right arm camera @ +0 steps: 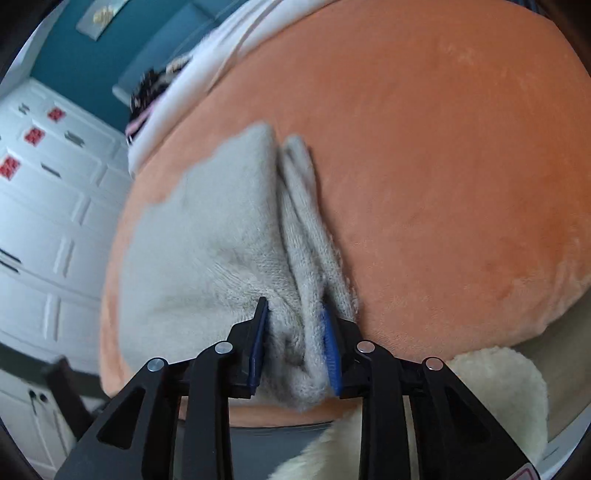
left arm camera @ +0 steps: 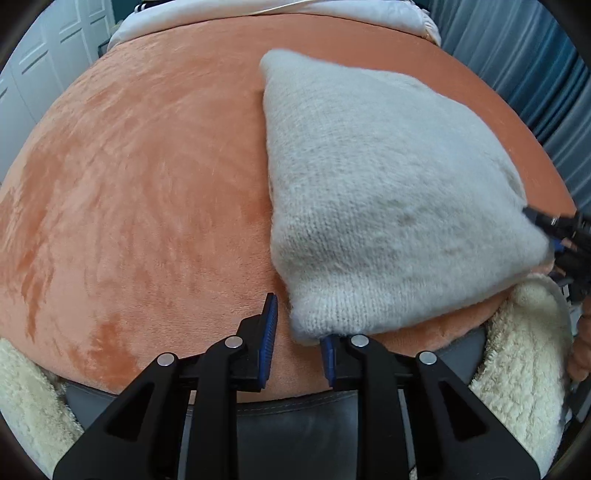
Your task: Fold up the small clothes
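Observation:
A small grey knitted garment (left arm camera: pixel 388 199) lies folded on an orange plush surface (left arm camera: pixel 147 184). My left gripper (left arm camera: pixel 299 325) is open at the garment's near left corner; the corner drapes over its right finger and the left finger stands free on the orange cloth. My right gripper (right arm camera: pixel 295 332) has the garment's layered edge (right arm camera: pixel 306 295) bunched between its blue pads, which stand partly apart. In the left wrist view the right gripper (left arm camera: pixel 554 229) shows at the garment's right corner.
A cream fleece cloth (left arm camera: pixel 524 354) hangs at the near edge on both sides, also in the right wrist view (right arm camera: pixel 498 398). White bedding (left arm camera: pixel 258 7) lies at the far edge. White panelled doors (right arm camera: pixel 55 221) stand to the left, blue curtains (left arm camera: pixel 535 74) to the right.

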A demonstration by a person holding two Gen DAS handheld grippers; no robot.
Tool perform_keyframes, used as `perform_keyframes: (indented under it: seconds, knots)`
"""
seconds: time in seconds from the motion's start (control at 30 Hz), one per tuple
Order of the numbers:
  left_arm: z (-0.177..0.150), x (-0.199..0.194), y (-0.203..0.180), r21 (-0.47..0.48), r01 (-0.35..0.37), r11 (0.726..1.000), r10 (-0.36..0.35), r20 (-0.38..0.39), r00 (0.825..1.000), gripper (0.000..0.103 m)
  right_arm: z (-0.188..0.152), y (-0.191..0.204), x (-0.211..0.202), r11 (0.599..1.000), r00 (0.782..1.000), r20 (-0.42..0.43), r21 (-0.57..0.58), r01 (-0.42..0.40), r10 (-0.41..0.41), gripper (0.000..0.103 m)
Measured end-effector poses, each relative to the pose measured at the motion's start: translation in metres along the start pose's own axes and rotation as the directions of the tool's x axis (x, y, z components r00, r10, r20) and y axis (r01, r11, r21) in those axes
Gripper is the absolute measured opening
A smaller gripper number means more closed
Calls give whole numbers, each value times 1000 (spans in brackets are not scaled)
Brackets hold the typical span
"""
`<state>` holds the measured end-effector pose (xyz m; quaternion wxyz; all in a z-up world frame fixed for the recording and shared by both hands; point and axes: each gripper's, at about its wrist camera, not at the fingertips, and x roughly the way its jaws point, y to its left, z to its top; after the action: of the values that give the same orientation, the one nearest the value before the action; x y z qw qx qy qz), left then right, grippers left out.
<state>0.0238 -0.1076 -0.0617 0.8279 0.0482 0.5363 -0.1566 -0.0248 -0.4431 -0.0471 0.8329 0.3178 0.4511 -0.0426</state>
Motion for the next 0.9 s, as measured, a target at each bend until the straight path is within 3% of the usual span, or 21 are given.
perform_keyframes:
  seconds: [0.07,0.1,0.13,0.23,0.3,0.37,0.43,0.47,0.5,0.53,0.6,0.67,0.7,0.8,0.9]
  knots:
    - [0,-17,-2,8,-6,1000,5,19,1000,29,-1,11,-22,989,988,70,-43,142,-138,39]
    - [0,-26,-2,5,-1,1000,1,29,1000,36,0,17,-30,985,983,95,-57,166,-160,39]
    - [-1,-35,-2,2,7,1000,-7,38,999,40,0,24,-40,986,982,125,-72,150,-141,39]
    - [0,-54,3,-18,2,1000,-1,58,998,49,-2,67,-62,988,989,133,-151,-37,57,32]
    - [2,-61,12,-61,-7,998,12,82,997,52,-8,102,-59,965,987,100,-244,-97,125,31]
    - [6,-69,20,-100,-4,995,15,111,994,54,-17,131,-40,938,990,59,-333,-99,125,31]
    - [11,-75,29,-122,-20,992,37,136,990,60,-37,142,22,916,994,-103,-393,-82,44,30]
    - [11,-75,32,-129,-27,991,45,139,989,60,-51,136,63,909,976,-215,-415,-49,-46,30]
    - [11,-78,34,-143,-32,989,52,138,989,60,-61,129,83,905,968,-237,-424,-31,-78,28]
    - [13,-77,37,-159,-33,987,55,133,990,60,-65,129,80,903,977,-206,-429,-37,-58,28]
    - [15,-79,41,-182,-10,983,35,134,990,61,-62,137,66,885,970,-231,-463,-41,-76,28]
    - [18,-78,39,-175,-5,985,28,134,991,62,-56,136,45,892,974,-218,-449,-45,-60,28]
    - [20,-76,35,-169,10,986,13,133,991,62,-49,130,29,901,986,-159,-432,-25,-49,28]
    - [29,-64,17,-140,37,989,-22,108,994,62,-24,105,-11,957,1000,-9,-291,20,-23,42]
    - [37,-49,-4,-86,37,996,-29,98,995,62,7,70,-11,990,999,26,-136,35,-31,51]
